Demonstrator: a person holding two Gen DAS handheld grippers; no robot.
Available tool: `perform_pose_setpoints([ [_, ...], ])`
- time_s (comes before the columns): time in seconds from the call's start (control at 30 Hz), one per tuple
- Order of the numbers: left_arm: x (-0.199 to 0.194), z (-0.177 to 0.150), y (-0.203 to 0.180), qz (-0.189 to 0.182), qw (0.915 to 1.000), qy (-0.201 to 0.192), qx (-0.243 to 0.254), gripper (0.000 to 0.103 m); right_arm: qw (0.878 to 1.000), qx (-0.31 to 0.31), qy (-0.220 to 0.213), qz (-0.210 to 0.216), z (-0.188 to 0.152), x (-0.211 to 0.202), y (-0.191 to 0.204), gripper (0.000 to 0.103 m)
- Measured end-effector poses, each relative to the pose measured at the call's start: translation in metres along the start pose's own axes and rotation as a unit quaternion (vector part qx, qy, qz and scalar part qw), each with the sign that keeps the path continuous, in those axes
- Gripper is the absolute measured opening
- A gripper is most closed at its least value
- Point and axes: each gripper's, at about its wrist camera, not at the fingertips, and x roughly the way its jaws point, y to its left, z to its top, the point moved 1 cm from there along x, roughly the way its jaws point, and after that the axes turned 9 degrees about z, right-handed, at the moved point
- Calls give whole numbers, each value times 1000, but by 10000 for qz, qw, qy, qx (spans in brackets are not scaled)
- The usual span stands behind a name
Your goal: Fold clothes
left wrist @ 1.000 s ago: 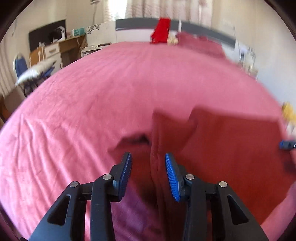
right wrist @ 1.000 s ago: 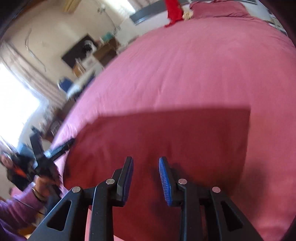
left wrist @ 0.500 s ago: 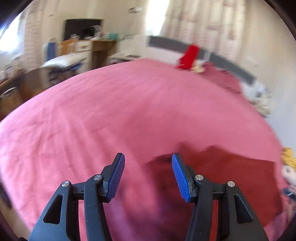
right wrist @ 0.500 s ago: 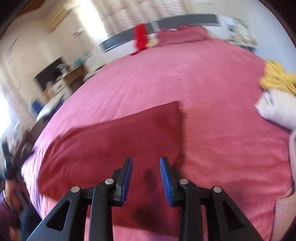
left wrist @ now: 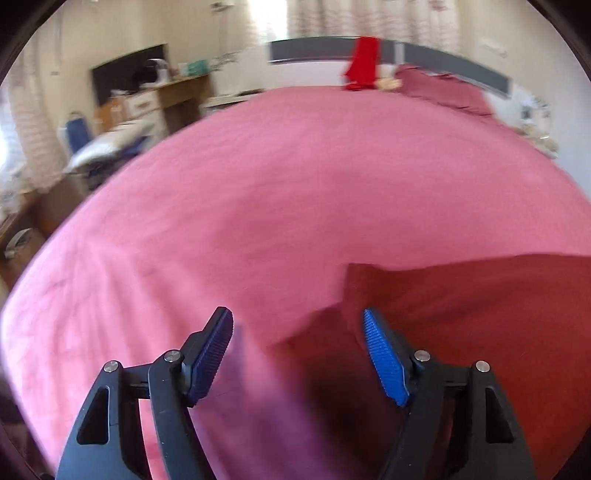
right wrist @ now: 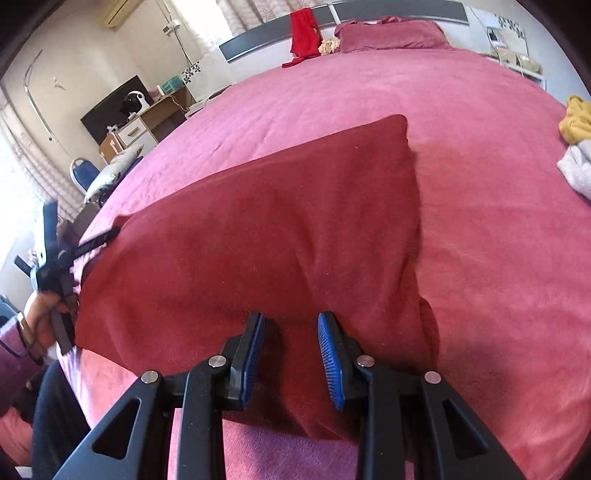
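- The dark red cloth [right wrist: 280,229] lies flat near the front edge of the pink bed [right wrist: 480,110], folded at least once.
- The left gripper [left wrist: 297,354] is opening, with nothing pinched.
- The right gripper [right wrist: 291,358] hangs a little open above the cloth.
- More folds look needed.

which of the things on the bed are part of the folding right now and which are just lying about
In the job:
- dark red cloth, spread on the bed
- right gripper, jaws astride its near edge
- left gripper, jaws opening, nothing between them

Lying about:
- yellow garment and white garment at the right edge
- bright red garment and pillow at the headboard
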Motion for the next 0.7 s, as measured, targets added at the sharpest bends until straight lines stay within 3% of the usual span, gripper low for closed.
perform_pose_setpoints([
  [0.07,1,-10,31,308,9988,146,-345,74,9995,244,-209,80,4,-10,-2,30],
  [0.13,4,-19,64,143,9932,319,-1107,73,9977,463,-465,152,7,-22,-4,30],
  [0.2,3,-28,91,-164,9812,454,-1867,73,9956,553,-729,185,13,-32,-2,31],
  [0.23,0,-26,90,-361,9791,431,-1952,73,9950,553,-814,194,15,-36,1,31],
  [0.3,-6,-18,80,-733,9778,342,-1935,72,9944,528,-884,235,19,-41,7,31],
  [0.4,-8,6,43,-1306,9849,139,-1124,72,9946,467,-849,381,24,-41,21,31],
  [0.53,-5,27,-8,-770,9969,133,90,72,9956,337,-695,539,30,-27,43,31],
  [0.6,-2,26,-16,-519,9980,316,151,72,9957,295,-636,601,32,-22,52,31],
  [0.7,13,26,-8,-744,9952,562,-297,72,9960,262,-542,665,27,-19,59,31],
])
